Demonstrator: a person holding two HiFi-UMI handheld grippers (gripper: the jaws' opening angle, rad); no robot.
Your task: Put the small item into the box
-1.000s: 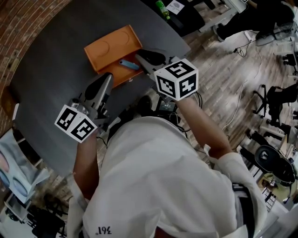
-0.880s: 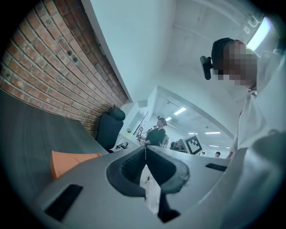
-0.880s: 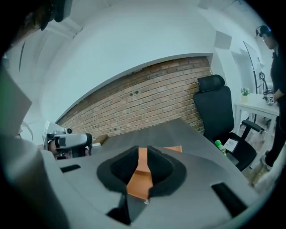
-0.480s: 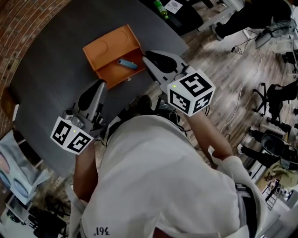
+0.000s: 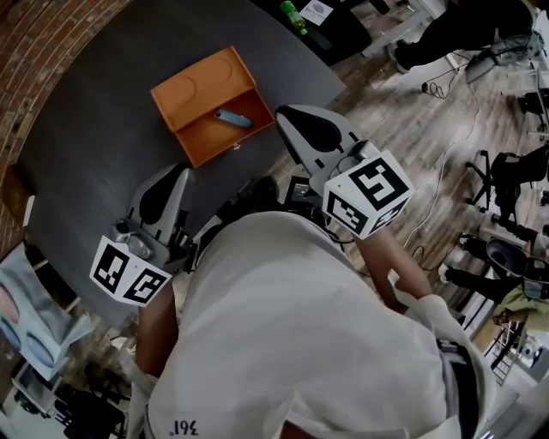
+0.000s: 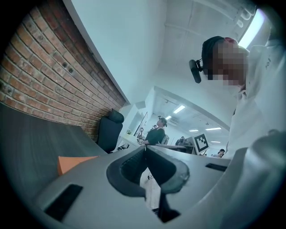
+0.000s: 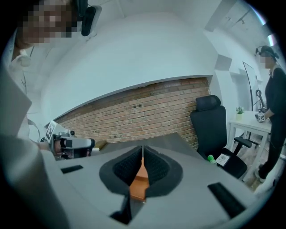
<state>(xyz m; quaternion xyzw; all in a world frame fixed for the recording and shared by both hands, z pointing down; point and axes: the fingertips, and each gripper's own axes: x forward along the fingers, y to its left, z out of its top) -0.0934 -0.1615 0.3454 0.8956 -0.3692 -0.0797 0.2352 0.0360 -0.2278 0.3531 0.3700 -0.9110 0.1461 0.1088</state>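
The orange box [image 5: 202, 84] lies open on the dark table [image 5: 94, 137], lid flat behind its tray. The small blue item [image 5: 233, 118] rests inside the tray. My right gripper [image 5: 282, 112] hovers right of the box, apart from it. Its jaws have just been closing and stand shut with nothing between them [image 7: 142, 150]; the orange box [image 7: 139, 187] shows below the pads. My left gripper [image 5: 179, 170] hangs near the box's front left corner, also shut and empty [image 6: 144, 148]. A corner of the box [image 6: 73, 162] shows at the left in the left gripper view.
A green bottle [image 5: 296, 15] stands beyond the table's far edge. A black office chair [image 7: 214, 129] sits by the brick wall, and a person [image 7: 272, 103] stands at the right. Cables and chair bases cover the wooden floor [image 5: 429, 129] to the right.
Both grippers have pulled back from the box toward the person and risen. The right gripper's jaws have closed. The blue item has stayed in the tray.
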